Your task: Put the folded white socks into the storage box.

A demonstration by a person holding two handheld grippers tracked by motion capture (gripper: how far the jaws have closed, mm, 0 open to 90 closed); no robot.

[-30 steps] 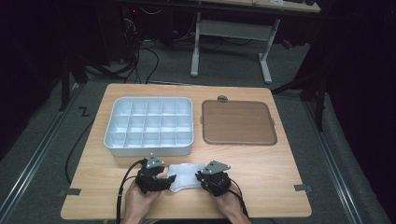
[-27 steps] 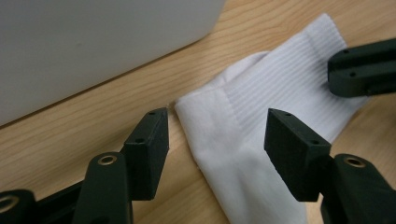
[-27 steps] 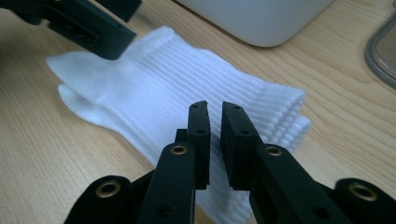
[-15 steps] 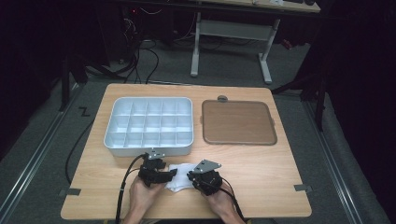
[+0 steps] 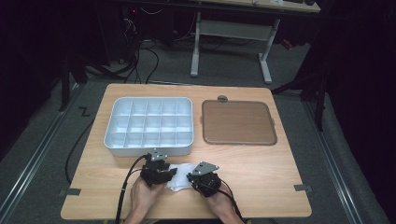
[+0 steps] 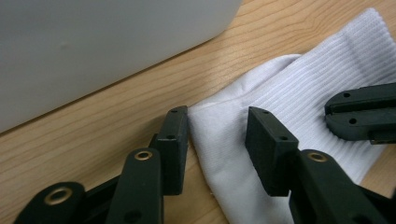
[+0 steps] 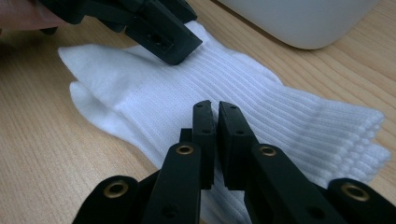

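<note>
Beside tray (image 5: 112, 135) wall, white sock (image 5: 180, 176)

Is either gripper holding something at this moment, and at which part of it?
The right gripper is shut on the white sock, pinching its ribbed fabric. The left gripper has been closing astride the sock's folded edge, not yet pressing it.

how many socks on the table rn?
1 visible. The white sock lies at the near edge between the two hand-held grippers, in front of the compartment tray. It looks folded over, so a second could be hidden within.
</note>
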